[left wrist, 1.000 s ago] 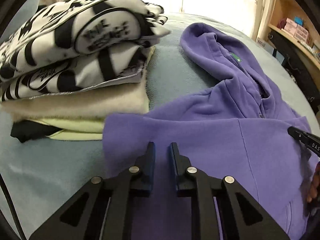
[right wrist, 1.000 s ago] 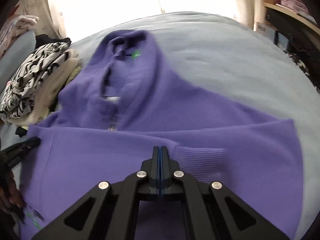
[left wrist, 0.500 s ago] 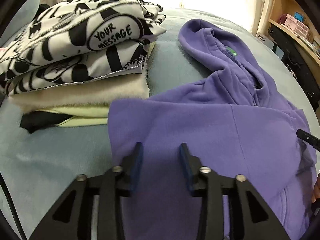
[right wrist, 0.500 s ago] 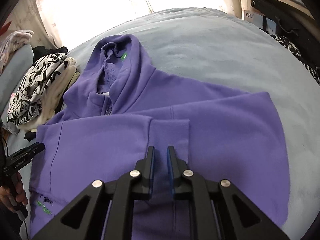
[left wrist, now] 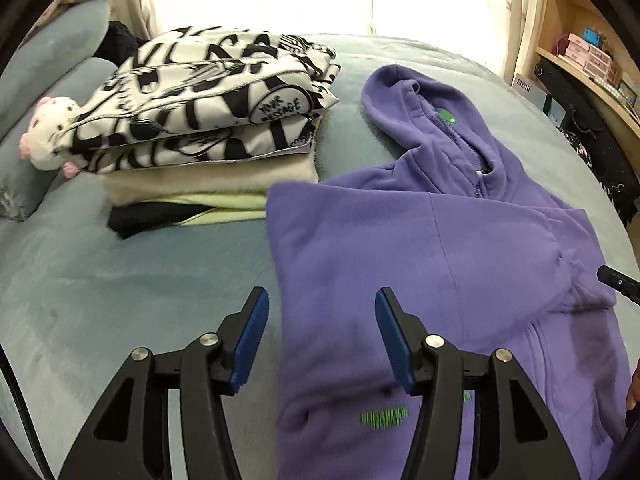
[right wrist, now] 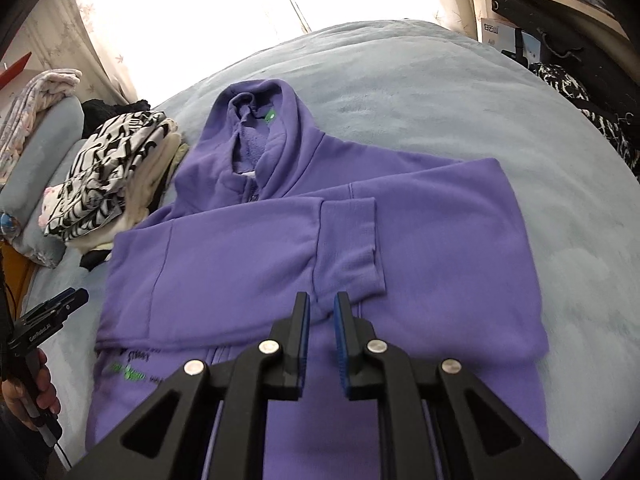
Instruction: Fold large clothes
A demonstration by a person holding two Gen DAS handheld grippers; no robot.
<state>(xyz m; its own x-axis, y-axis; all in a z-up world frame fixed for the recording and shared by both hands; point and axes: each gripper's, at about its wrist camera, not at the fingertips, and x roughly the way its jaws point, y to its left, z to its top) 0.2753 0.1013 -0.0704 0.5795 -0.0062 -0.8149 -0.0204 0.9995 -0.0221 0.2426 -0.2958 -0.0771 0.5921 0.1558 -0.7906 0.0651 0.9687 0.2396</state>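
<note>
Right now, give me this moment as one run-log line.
hoodie: flat on bed, sleeves folded across chest | left tongs: opening, empty | right tongs: slightly open, empty

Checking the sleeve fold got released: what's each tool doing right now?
Left tool: jaws opening, holding nothing, above the purple hoodie.
Right tool: slightly open, holding nothing.

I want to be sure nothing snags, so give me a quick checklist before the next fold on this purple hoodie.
1. Left gripper free of cloth: ok, jaws opening, nothing pinched.
2. Right gripper free of cloth: ok, narrow gap, nothing between the pads.
3. Both sleeves folded across the hoodie: ok, the cuff lies on the chest.
4. Hood flat: not ok, bunched open.
5. Folded pile clear of the hoodie: cannot tell, their edges look close.
6. Bed beyond the hoodie bare: ok.
</note>
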